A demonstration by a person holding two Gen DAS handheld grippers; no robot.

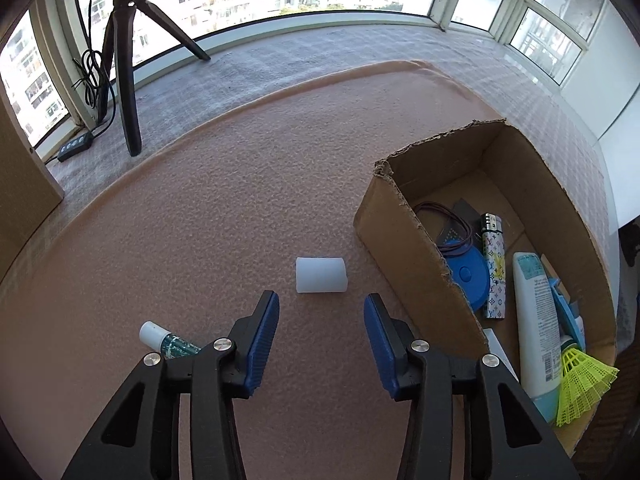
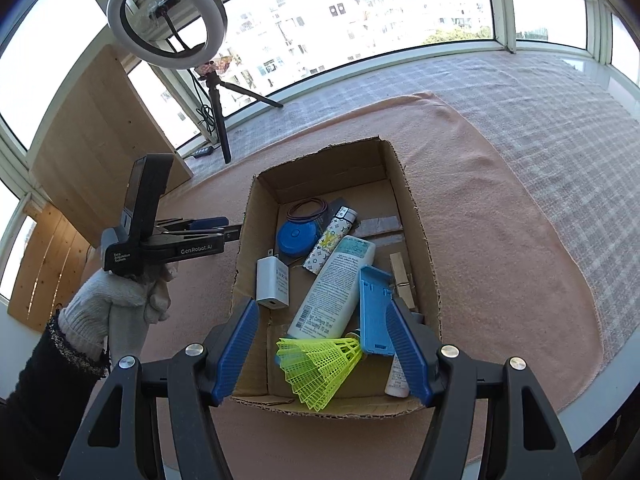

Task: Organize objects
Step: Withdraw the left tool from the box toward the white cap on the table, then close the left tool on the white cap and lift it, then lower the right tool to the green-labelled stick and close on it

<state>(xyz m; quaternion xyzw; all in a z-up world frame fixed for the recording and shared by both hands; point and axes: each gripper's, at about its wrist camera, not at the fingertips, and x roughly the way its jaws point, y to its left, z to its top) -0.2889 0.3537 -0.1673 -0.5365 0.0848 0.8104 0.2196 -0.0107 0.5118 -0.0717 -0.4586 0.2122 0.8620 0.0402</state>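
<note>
The cardboard box (image 2: 416, 216) sits open on the pinkish mat (image 1: 200, 208), edges torn rough. Inside it's a jumble: white lotion bottle (image 2: 332, 288) lying diagonal, neon yellow shuttlecock (image 2: 320, 364) on its side, blue round case (image 2: 296, 238), patterned lighter (image 2: 330, 240), white charger (image 2: 273, 280). Still out on the mat: a white translucent cylinder (image 1: 321, 280) lying flat near the box, and a small teal white-capped bottle (image 1: 168, 340).
</note>
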